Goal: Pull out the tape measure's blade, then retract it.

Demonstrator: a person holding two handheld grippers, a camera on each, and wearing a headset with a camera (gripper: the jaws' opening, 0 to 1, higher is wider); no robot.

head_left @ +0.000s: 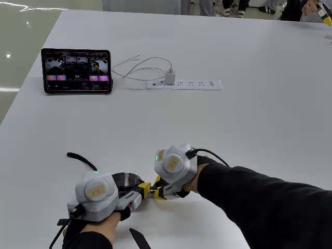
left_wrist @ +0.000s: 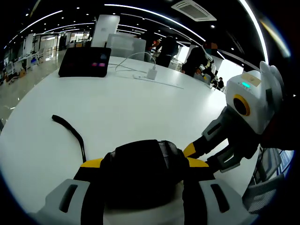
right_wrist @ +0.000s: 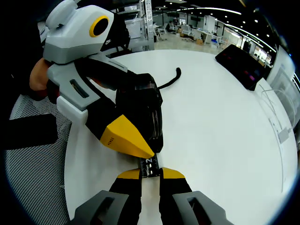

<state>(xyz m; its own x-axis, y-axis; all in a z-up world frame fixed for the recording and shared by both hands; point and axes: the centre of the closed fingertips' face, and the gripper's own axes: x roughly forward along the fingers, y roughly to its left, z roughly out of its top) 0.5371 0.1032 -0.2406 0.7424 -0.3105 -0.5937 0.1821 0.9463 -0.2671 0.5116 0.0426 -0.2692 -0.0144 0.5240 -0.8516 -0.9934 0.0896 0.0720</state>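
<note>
The black tape measure lies near the table's front edge, and my left gripper is shut on its body. In the left gripper view the case sits between the yellow-tipped jaws of the left gripper. My right gripper faces it from the right. Its jaws are shut on the tip of the blade, which is out only a short way from the case. The right gripper nearly touches the left gripper's yellow fingertip. A black wrist strap trails from the case to the left.
A dark tablet stands at the back left of the white table. A white power strip with a charger and a looped cable lies beside it. Another black strap lies at the front edge. People stand beyond the far edge.
</note>
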